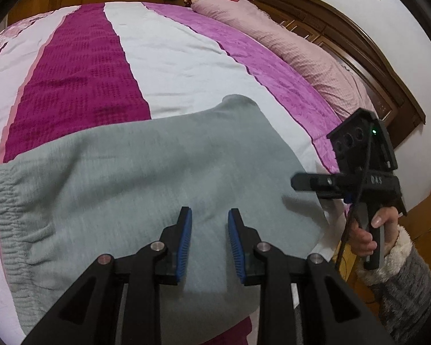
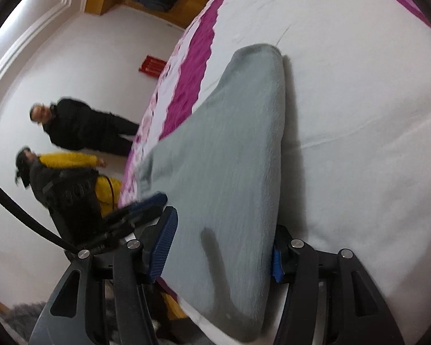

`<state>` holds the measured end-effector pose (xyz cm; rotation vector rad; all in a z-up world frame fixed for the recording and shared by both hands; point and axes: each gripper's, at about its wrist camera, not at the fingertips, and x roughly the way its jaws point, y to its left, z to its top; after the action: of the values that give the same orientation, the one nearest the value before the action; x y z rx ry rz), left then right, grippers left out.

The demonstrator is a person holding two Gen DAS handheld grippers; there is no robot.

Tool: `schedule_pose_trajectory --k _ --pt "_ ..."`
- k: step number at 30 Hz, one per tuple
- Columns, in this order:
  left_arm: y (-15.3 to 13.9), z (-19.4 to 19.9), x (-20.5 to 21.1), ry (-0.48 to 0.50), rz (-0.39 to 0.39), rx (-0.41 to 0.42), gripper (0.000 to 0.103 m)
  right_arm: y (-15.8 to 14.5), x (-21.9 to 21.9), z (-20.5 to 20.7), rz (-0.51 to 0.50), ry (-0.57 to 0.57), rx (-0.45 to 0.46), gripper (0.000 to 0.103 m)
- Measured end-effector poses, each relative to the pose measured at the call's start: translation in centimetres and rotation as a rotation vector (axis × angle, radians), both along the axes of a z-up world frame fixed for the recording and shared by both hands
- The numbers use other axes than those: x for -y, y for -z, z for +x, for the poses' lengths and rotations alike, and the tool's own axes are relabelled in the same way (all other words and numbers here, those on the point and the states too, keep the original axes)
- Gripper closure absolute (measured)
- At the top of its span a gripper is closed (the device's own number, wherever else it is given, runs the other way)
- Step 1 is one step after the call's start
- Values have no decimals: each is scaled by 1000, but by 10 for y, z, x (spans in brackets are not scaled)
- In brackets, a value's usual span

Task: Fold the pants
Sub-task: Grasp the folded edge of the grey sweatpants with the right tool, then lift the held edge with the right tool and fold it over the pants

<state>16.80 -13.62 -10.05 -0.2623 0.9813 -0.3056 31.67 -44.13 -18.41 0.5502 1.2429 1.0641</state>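
Pants (image 1: 146,178) lie on the bed (image 1: 169,66), grey and already doubled into a compact slab. Their elastic waistband (image 1: 5,210) is at the left of the slab in the left wrist view, and a rounded folded corner (image 1: 238,100) points toward the pillow (image 1: 287,46). Seen from the right wrist, the same slab (image 2: 230,155) sits near the bed's edge and tapers away to that corner.

Over the near part of the pants, the left gripper (image 1: 209,241) hangs with its blue pads a little apart and nothing between them; whether the tips touch the cloth I cannot tell. At the right side of the pants, the right gripper (image 2: 224,250) stands with its jaws wide, straddling the near end of the slab. One pad lies on top of the cloth and the other is half hidden behind the fold's edge, so it does not look clamped. A hand (image 1: 370,230) in a fleece-cuffed sleeve holds it.

My reading is that one fold has been laid down and the grippers are being placed for the next one. That would call for closing on a full-thickness edge, all layers together, then carrying it across toward the waistband without dragging the lower layers.

Beyond the bed, two people (image 2: 71,143) stand by the wall.
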Motion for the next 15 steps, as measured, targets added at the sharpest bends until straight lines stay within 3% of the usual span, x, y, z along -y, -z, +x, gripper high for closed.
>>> schedule_pose_trajectory --k 4,6,8,10,15 --pt "0 -1 1 0 8 -1 76 3 -2 5 32 34 -28 55" --pt "1 -2 0 -1 7 0 76 7 4 6 56 58 -54 64" --pt "1 -2 1 0 9 -1 76 14 13 7 62 98 -96 87" --pt "1 -2 1 1 8 -3 76 16 17 7 51 120 -103 92" --pt "-3 -1 -2 -12 -17 0 76 -3 13 -2 -37 143 22 95"
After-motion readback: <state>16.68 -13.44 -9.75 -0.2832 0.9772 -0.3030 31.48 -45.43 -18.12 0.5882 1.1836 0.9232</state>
